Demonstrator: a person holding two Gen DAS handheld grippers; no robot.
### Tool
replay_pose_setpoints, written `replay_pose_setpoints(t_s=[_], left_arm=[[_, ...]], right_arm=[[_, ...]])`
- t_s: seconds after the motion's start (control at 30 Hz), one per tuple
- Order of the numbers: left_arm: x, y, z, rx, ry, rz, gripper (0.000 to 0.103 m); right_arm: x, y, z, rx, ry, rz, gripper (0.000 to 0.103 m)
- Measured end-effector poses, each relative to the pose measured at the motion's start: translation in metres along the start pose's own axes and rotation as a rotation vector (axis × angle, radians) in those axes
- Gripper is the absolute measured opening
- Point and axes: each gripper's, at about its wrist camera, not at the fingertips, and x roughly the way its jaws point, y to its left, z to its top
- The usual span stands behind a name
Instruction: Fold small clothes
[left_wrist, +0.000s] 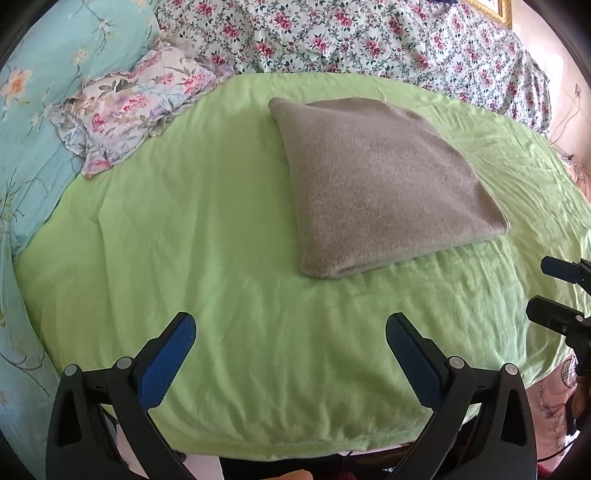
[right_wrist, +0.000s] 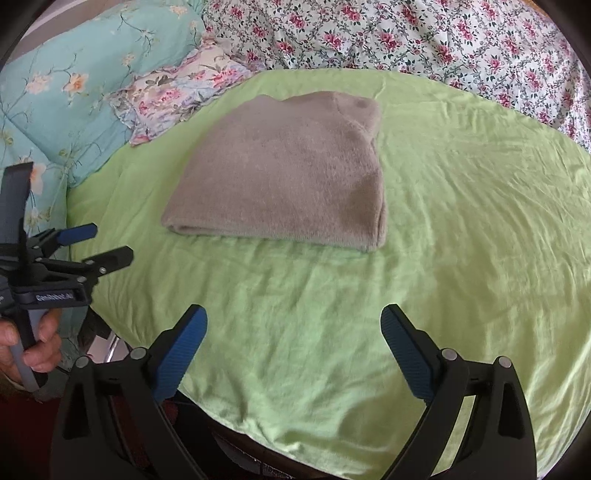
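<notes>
A grey-brown knitted garment (left_wrist: 380, 184) lies folded into a neat rectangle on the green sheet (left_wrist: 221, 240); it also shows in the right wrist view (right_wrist: 284, 173). My left gripper (left_wrist: 290, 325) is open and empty, held above the sheet near its front edge, short of the garment. My right gripper (right_wrist: 293, 317) is open and empty too, also short of the garment. The right gripper shows at the right edge of the left wrist view (left_wrist: 543, 286). The left gripper shows at the left of the right wrist view (right_wrist: 112, 242), with a hand on its handle.
The green sheet (right_wrist: 461, 240) covers a bed. A flowered pillow (left_wrist: 136, 110) and a turquoise quilt (left_wrist: 55, 74) lie at the back left. A rose-print cover (left_wrist: 369, 37) runs along the back. The sheet's front edge hangs near my grippers.
</notes>
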Motion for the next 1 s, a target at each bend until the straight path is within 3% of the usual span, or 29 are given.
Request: replay_pose_setpoints(t_s=[0.67, 1.0], left_arm=[[0.002, -0.004, 0.027, -0.003, -0.035, 0.034, 0.103], [-0.002, 0.007, 0.046, -0.054, -0.078, -0.001, 0.103]], right_arm=[[0.014, -0.002, 0.04, 0.014, -0.005, 0.028, 0.096], [0.018, -0.004, 0.06, 0.03, -0.02, 0.031, 0.096]])
